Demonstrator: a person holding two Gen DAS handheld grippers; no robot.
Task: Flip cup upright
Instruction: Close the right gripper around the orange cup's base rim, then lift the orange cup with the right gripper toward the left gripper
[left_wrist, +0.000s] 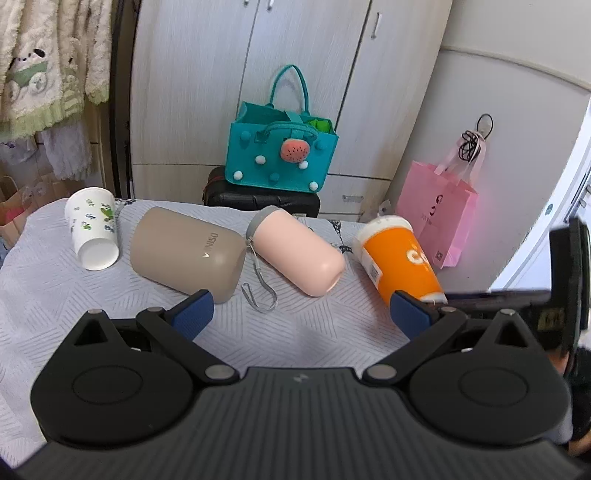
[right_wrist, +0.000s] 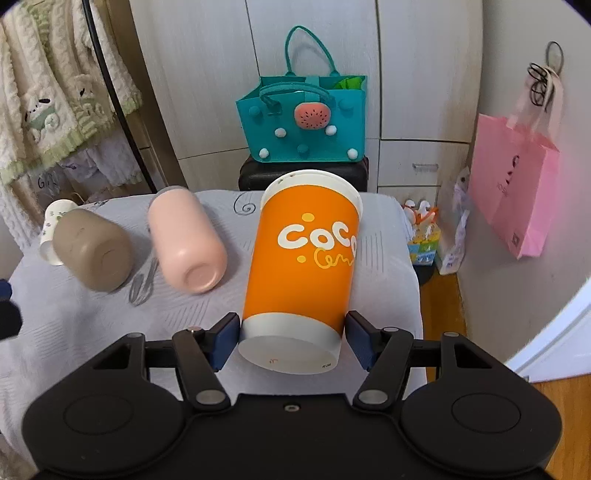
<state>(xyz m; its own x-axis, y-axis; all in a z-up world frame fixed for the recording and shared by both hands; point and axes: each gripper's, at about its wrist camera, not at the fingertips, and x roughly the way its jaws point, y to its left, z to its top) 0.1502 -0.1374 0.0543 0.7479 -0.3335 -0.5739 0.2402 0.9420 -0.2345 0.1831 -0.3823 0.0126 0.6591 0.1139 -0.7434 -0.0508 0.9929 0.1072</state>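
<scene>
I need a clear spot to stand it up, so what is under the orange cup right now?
Under the orange cup only the pale quilted cloth shows. The right tongs bracket its base. The patch directly beneath the cup is hidden.

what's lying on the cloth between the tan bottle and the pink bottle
A grey wrist strap, attached at the pink bottle's lid end, lies on the cloth beside the tan bottle. The left wrist view shows it best.

Bedroom clutter behind the table

A teal felt bag (right_wrist: 303, 122) sits on a black case (left_wrist: 258, 199); a pink paper bag (right_wrist: 517, 192) hangs right, fleecy clothes (left_wrist: 44, 62) left.
</scene>
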